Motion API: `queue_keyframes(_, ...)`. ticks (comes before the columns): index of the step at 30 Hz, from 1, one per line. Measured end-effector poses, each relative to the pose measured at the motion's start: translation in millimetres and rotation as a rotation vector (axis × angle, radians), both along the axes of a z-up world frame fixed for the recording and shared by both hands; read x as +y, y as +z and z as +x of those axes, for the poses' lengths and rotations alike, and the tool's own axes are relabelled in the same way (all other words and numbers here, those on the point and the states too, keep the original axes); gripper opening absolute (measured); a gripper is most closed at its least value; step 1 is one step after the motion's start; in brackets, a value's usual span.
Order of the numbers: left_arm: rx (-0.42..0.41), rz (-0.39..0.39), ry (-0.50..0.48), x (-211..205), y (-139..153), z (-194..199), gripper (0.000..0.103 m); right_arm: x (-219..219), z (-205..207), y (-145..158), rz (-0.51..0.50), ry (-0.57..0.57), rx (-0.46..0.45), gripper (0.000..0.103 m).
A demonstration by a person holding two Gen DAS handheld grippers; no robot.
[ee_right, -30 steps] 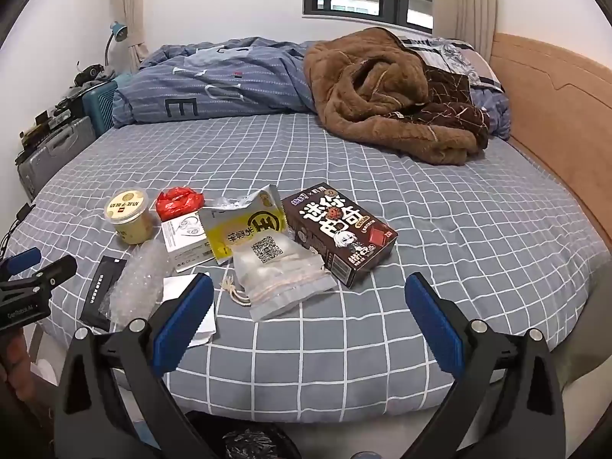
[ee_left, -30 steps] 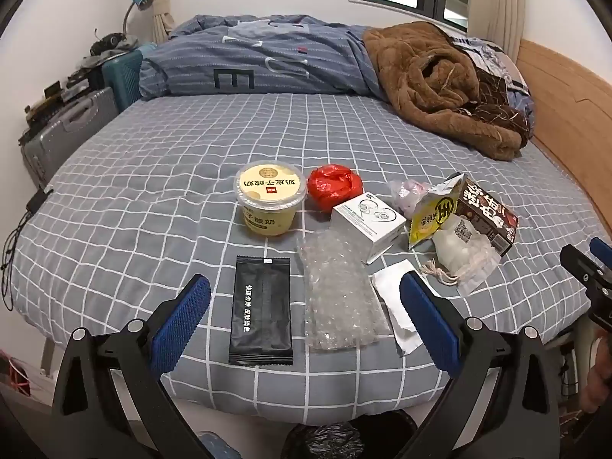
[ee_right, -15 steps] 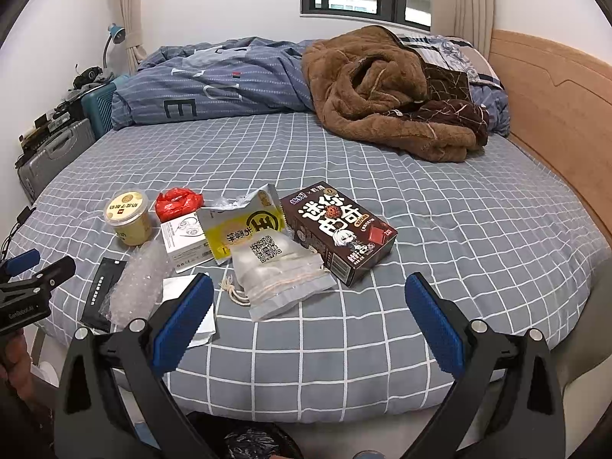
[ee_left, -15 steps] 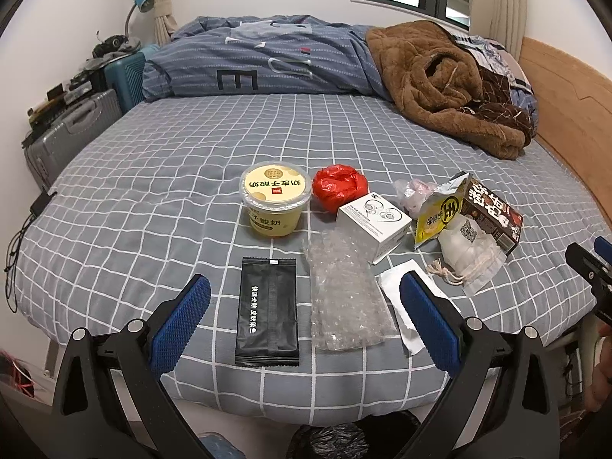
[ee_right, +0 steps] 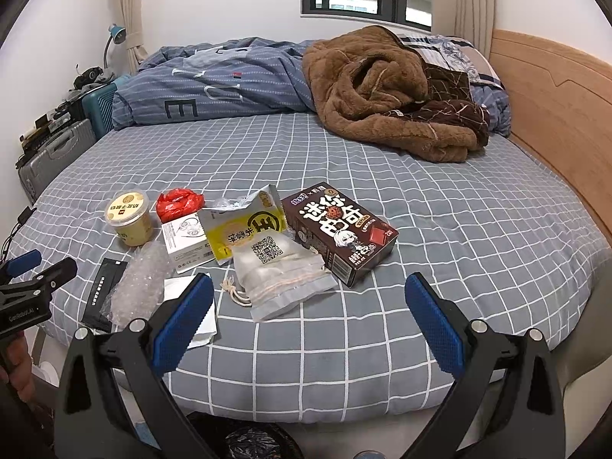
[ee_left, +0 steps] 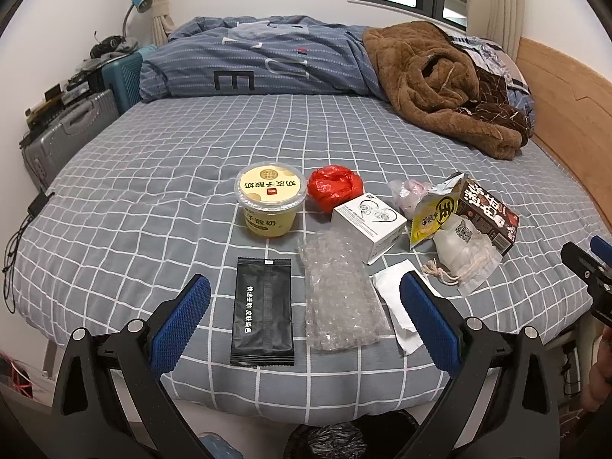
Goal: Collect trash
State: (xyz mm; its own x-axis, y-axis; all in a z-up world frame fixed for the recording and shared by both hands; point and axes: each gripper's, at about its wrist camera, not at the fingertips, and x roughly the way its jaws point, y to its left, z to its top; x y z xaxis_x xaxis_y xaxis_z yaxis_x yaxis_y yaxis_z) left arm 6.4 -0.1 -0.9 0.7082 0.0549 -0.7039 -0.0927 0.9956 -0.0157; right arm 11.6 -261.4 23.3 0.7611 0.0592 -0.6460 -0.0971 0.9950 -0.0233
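Trash lies on the near part of the bed: a black sachet, bubble wrap, a yellow yogurt cup, a red crumpled bag, a white box, a yellow snack bag, a clear drawstring pouch, a brown chocolate box and white paper. My left gripper is open and empty, just short of the sachet and bubble wrap. My right gripper is open and empty, in front of the pouch.
A black bin bag sits on the floor below the bed edge. A brown fleece blanket and blue duvet lie at the far end. Suitcases stand at the left, a wooden headboard at the right.
Both grippers have shifted only slightly; the view of the bed has risen a little. Nothing was taken hold of or moved.
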Motion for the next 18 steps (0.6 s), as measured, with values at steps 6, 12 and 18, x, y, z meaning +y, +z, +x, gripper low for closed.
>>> queue_keyframes(6, 0.004, 0.003, -0.005, -2.9, -0.3, 0.5, 0.097, 0.3, -0.3, 0.5, 0.0, 0.0, 0.001, 0.096)
queue_keyframes(12, 0.007, -0.004, -0.001, -3.3, -1.1, 0.8, 0.097, 0.6, -0.1, 0.5, 0.001, 0.001, 0.001, 0.096)
queue_keyframes(18, 0.01, -0.005, 0.002, -3.1, -1.8, 0.9, 0.097, 0.9, -0.6, 0.6, 0.0, 0.001, 0.001, 0.096)
